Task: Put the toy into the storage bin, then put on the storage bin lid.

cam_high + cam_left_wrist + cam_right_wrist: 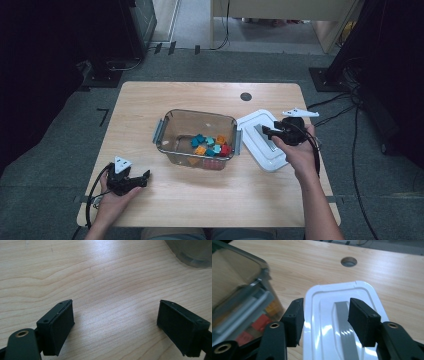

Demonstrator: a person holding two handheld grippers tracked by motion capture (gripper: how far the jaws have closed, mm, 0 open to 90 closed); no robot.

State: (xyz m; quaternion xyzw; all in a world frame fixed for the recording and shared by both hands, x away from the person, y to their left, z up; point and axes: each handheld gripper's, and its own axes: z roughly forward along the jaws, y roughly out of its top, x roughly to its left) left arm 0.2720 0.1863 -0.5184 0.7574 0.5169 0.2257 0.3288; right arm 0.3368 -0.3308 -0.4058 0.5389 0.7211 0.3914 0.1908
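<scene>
Kid: Two hands at the bottom hold grippers. What is the left gripper doing?

Helper: It rests low on the wooden table, jaws wide apart, holding nothing.

Kid: And the right gripper?

Helper: It hangs over the white lid, jaws part open on each side of the grey handle strip, not squeezing it.

Kid: Where is the box?

Helper: The clear box sits mid-table with colored blocks inside. The lid lies touching its right side.

Kid: What could go wrong?

Helper: I think the shiny lid could slip, or bump the box's side latch. The lid sits near the table's right edge, but the front has lots of open room
</scene>
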